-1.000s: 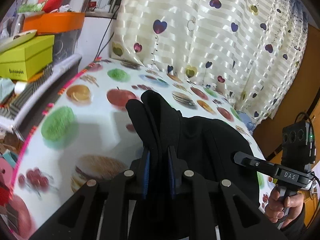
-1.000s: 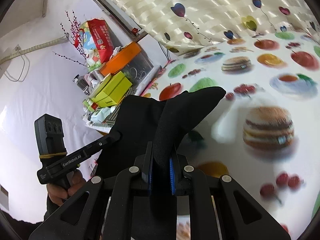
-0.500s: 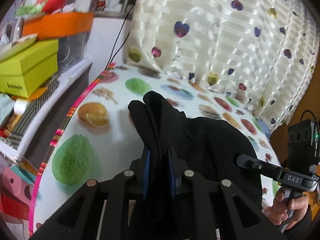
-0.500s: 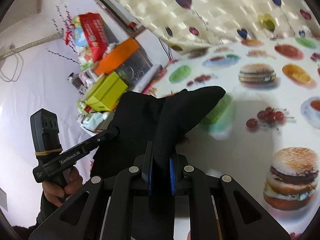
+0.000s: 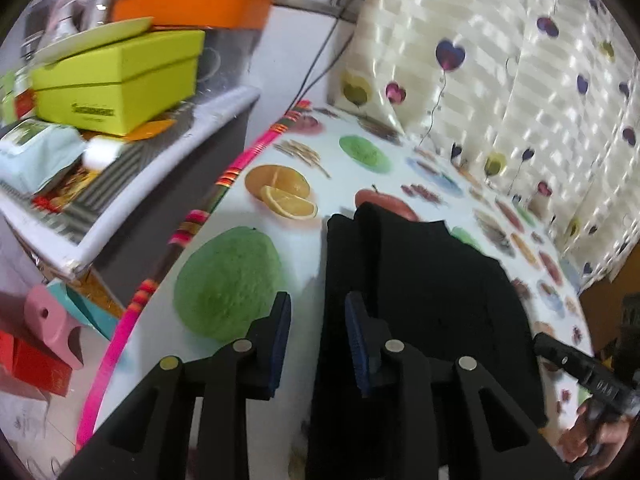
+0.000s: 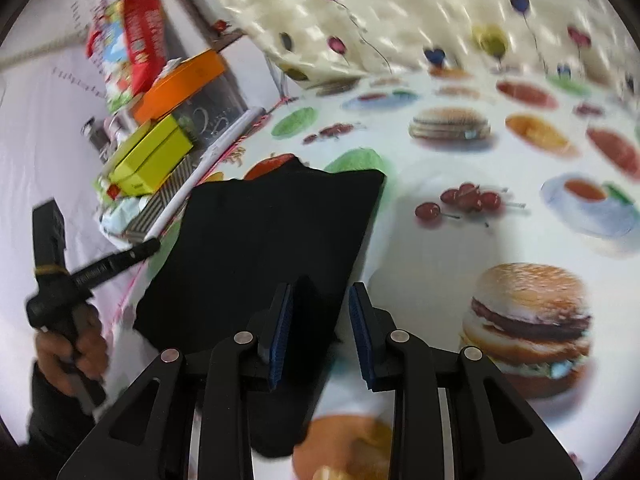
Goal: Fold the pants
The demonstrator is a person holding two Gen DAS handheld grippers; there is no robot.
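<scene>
Black pants [image 5: 420,292] lie folded flat on the worktop [image 5: 248,264], which is covered with a food-print cloth, near its pink-trimmed left edge [image 5: 120,344].

Left tongs [image 5: 318,344]: jaws apart, nothing between the blue pads. The right pad sits at the left edge of the fabric; can't tell if it touches.

Right tongs [image 6: 320,336]: jaws apart too. A fold of the pants [image 6: 272,248] pokes up between the pads, not pinched.

Each wrist view shows the other tongs at the far side of the garment, hand on the handle.

Surroundings:
- Heart-print curtain [image 5: 500,64] hangs behind the worktop, its hem resting on the back edge.
- Cluttered shelf [image 5: 132,152] just off the left edge holds a lime-green box [image 5: 116,80] with an orange box [image 5: 192,4] above it.
- Red snack bag [image 6: 132,48] stands on top of the stack.
- Pink object [image 5: 52,328] sits below the shelf, low left.

Nothing lies on the pants.
</scene>
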